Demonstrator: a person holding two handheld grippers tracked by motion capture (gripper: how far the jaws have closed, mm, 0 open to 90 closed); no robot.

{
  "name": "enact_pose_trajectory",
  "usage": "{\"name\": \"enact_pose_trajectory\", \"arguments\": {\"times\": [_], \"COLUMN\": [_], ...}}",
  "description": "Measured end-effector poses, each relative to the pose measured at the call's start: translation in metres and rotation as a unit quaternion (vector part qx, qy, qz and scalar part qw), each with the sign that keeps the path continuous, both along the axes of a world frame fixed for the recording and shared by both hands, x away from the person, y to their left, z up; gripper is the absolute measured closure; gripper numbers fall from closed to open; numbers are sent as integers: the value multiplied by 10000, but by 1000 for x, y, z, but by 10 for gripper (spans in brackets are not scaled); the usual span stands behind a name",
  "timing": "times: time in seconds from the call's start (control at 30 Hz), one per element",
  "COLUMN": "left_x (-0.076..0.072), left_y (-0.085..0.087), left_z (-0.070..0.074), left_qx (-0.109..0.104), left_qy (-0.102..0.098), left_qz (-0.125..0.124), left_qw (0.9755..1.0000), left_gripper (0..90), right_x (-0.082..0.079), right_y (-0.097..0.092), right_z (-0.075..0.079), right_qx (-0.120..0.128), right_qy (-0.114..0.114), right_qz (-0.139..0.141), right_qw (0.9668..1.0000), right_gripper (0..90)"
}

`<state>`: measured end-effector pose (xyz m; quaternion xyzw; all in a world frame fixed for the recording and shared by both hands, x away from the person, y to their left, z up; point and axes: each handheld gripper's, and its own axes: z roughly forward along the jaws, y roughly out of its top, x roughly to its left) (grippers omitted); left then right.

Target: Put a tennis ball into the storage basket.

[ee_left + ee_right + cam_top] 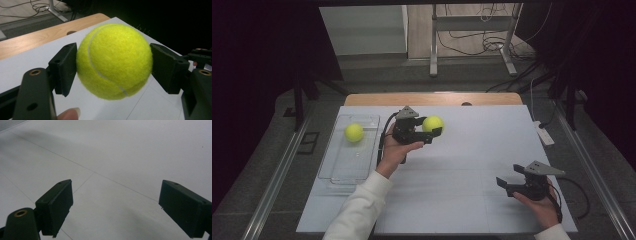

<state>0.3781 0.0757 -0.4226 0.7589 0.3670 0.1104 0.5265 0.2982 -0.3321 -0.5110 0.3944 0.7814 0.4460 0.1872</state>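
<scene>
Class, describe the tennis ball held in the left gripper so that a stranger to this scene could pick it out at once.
Start at the white table top and find the clear tray at its left. Just right of the tray, the left gripper is shut on a yellow-green tennis ball. The other tennis ball lies loose in the tray; this one is clamped between black jaws.

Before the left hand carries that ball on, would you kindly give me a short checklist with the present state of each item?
1. Left gripper shut on the tennis ball, a pad against each side: ok.
2. Ball lifted off the white table: ok, going by the left gripper view.
3. Clear tray has bare floor in front of the second ball: ok.
4. Nothing lying on the table between the held ball and the tray: ok.
5. Right gripper open, holding nothing, well off to the side: ok.
6. Firmness of the grip: cannot tell.
</scene>
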Motion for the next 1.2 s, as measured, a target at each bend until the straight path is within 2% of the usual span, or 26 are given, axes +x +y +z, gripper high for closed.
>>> {"name": "enact_pose_trajectory", "arguments": {"times": [0.73,1.2], "left_x": [-9,-13], "left_y": [19,30], "left_z": [5,2], "left_qx": [-20,-41], "left_qy": [-87,-132], "left_qz": [162,268], "left_qw": [9998,9995], "left_gripper": [273,273], "right_x": [-1,-1], "right_y": [0,0], "right_z": [0,0], "right_qx": [25,8], "right_qy": [-29,-30], "right_qz": [-1,7], "right_qw": [10000,10000], "right_gripper": [126,126]}}
